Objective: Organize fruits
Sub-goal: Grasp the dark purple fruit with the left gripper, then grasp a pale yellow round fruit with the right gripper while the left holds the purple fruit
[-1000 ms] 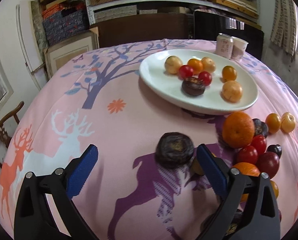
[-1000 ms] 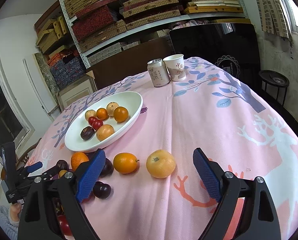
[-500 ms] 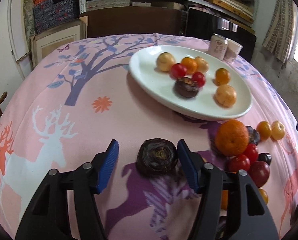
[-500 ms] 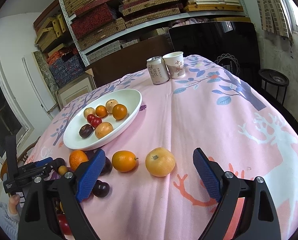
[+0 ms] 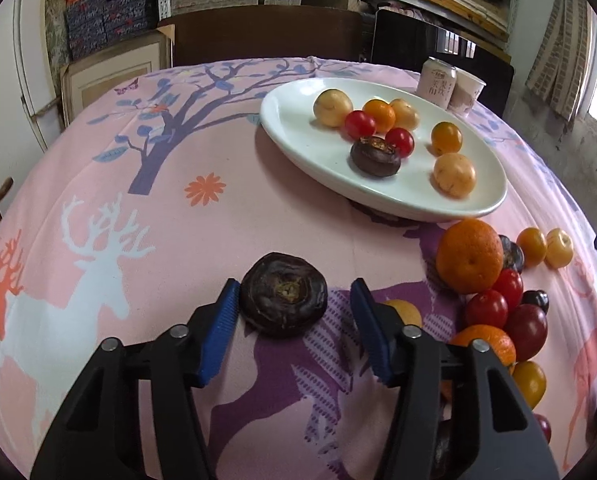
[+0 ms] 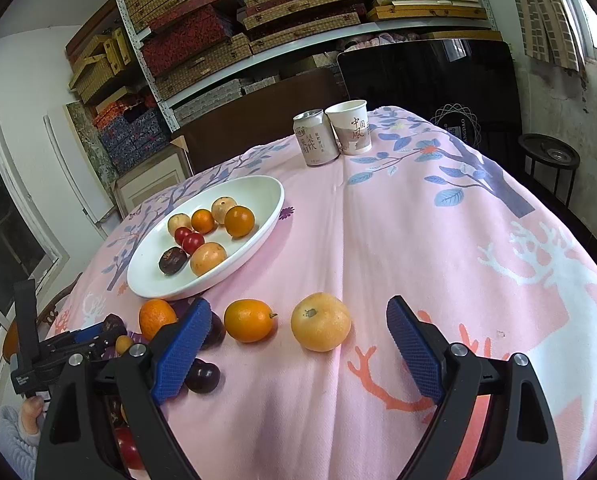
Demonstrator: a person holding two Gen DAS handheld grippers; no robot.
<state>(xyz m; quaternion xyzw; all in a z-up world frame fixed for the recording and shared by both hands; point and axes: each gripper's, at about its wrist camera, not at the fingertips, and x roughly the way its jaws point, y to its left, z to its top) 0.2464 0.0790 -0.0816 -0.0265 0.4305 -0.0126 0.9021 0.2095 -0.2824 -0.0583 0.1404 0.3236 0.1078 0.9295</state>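
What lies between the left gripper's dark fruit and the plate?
Only bare tablecloth, seen in the left wrist view. The left gripper is closing around the dark fruit; the plate lies beyond.

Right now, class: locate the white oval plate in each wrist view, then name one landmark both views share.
Left wrist: white oval plate sits upper right of centre.
Right wrist: plate sits left of centre.
Shared landmark: drink can beside the paper cup.
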